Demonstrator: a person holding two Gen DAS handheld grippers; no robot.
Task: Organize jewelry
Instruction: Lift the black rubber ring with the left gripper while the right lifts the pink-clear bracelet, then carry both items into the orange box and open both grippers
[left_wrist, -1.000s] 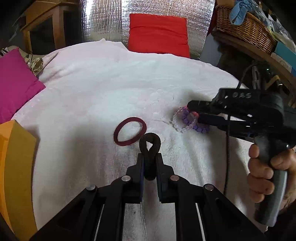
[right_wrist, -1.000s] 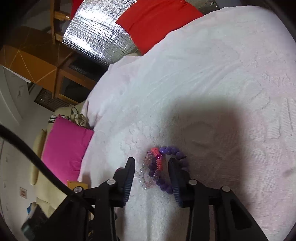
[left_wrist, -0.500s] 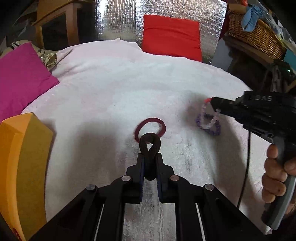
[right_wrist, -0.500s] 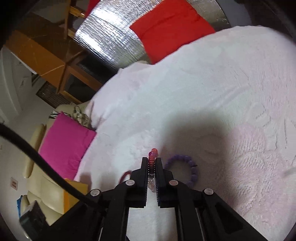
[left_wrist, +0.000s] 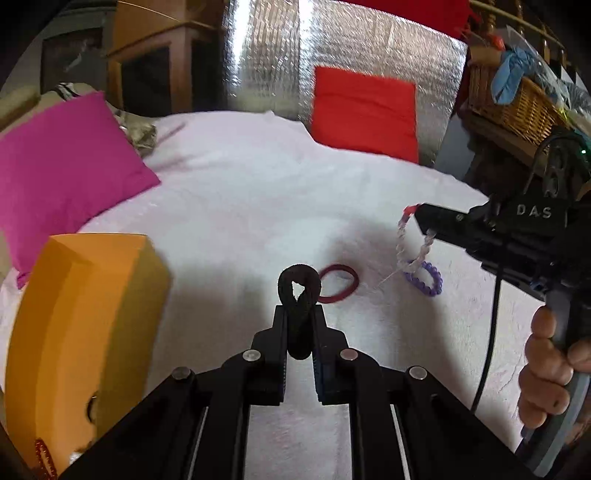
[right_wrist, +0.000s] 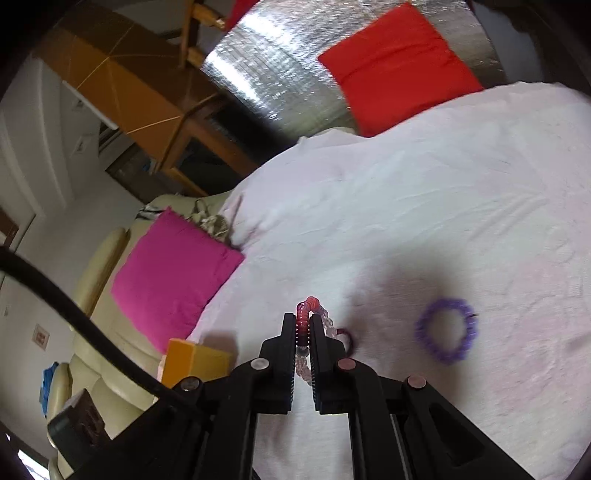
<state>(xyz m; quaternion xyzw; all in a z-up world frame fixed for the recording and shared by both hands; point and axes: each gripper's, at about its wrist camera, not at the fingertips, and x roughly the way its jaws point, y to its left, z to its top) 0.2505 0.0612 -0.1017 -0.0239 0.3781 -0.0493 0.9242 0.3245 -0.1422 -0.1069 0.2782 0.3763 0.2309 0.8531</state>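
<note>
My left gripper (left_wrist: 298, 317) is shut on a black hair tie (left_wrist: 297, 291) and holds it above the white cloth. My right gripper (right_wrist: 304, 325) is shut on a clear and pink bead bracelet (right_wrist: 308, 308), lifted off the cloth; in the left wrist view that bracelet (left_wrist: 406, 243) dangles from the right gripper (left_wrist: 424, 218). A purple bead bracelet (left_wrist: 424, 278) (right_wrist: 447, 330) and a dark red hair tie (left_wrist: 341, 282) lie on the cloth. An orange box (left_wrist: 81, 332) (right_wrist: 192, 362) stands at the left.
A magenta cushion (left_wrist: 62, 177) lies at the far left of the white cloth (left_wrist: 258, 206). A red cushion (left_wrist: 364, 110) leans on silver foil at the back. A wicker basket (left_wrist: 517, 103) sits on a shelf at the right.
My right gripper shut on the clear and pink bracelet and lifted it off the cloth, leaving the purple one behind. My left gripper rose and drew back with the black hair tie.
</note>
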